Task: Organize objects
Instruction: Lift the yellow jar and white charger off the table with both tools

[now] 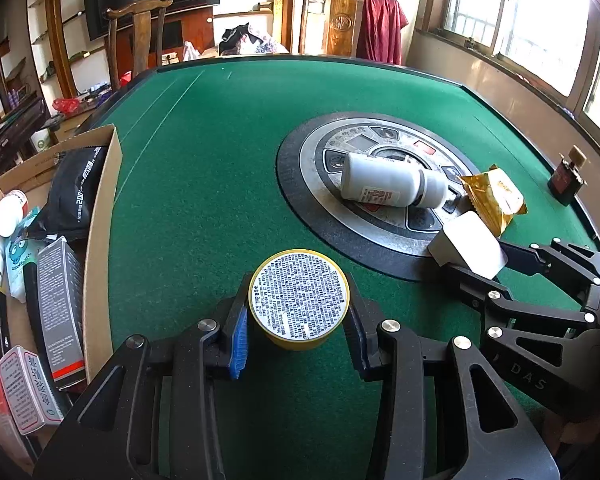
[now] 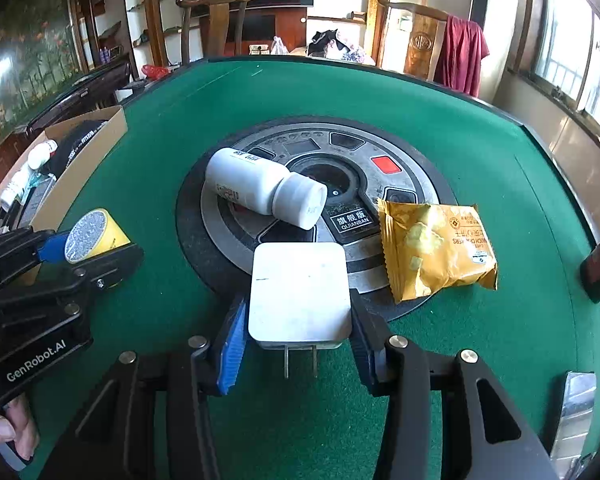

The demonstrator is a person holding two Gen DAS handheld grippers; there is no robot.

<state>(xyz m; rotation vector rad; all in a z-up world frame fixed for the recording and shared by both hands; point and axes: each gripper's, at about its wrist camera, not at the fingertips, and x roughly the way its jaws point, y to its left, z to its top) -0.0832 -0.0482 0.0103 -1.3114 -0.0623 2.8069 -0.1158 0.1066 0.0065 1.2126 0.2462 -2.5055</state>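
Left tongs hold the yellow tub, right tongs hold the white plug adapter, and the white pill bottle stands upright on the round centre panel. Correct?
Not quite. The white pill bottle lies on its side on the round centre panel, as the right wrist view shows. The left tongs do hold the yellow tub, the right tongs the white plug adapter.

Green felt bench (image 1: 220, 184), yellow jar (image 1: 299, 295) with a white base full of dark print, white charger (image 2: 300, 292), golden-yellow snack packet (image 2: 436, 250), white bottle (image 2: 260, 188), brown cardboard box (image 1: 104, 216)
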